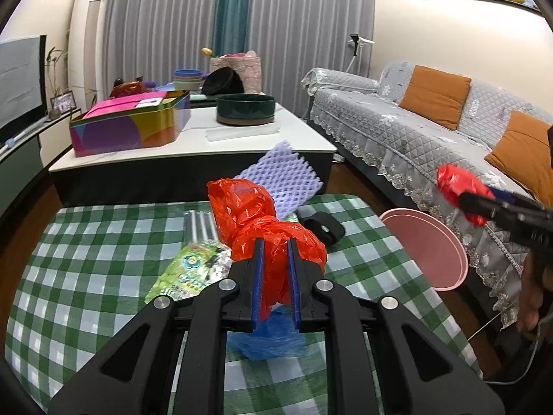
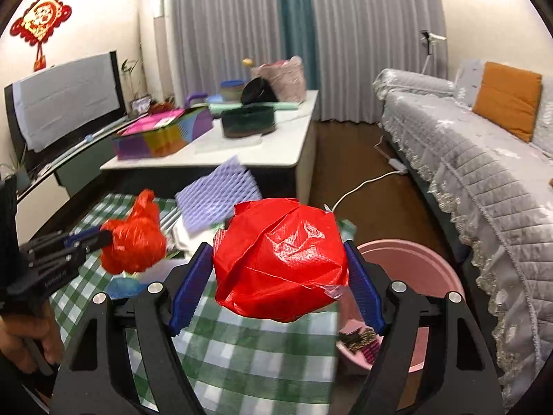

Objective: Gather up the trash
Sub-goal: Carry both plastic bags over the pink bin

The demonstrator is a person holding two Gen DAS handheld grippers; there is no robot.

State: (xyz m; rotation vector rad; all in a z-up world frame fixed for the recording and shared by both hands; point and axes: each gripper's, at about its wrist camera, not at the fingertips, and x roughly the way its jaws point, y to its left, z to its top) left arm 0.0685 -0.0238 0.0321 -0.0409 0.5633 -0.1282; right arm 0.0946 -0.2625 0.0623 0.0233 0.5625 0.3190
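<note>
My left gripper [image 1: 275, 245] is shut on a crumpled orange-red plastic bag [image 1: 255, 218] above the green checked table [image 1: 86, 259]; it also shows in the right wrist view [image 2: 133, 238]. My right gripper [image 2: 278, 252] is shut on a red crumpled wrapper ball [image 2: 280, 259], held at the table's right edge near the pink bin [image 2: 421, 276]. In the left wrist view that wrapper [image 1: 459, 190] is above and right of the bin [image 1: 428, 249]. On the table lie a blue plastic bag [image 1: 269, 335], a green snack packet [image 1: 193, 269] and a purple foam net [image 1: 283, 176].
A white coffee table [image 1: 193, 145] behind holds a colourful tin box [image 1: 131, 124] and a dark round tin [image 1: 245, 109]. A grey sofa [image 1: 432, 131] with orange cushions runs along the right. The bin holds some wrappers [image 2: 359, 339]. A black strap [image 1: 321, 228] lies on the cloth.
</note>
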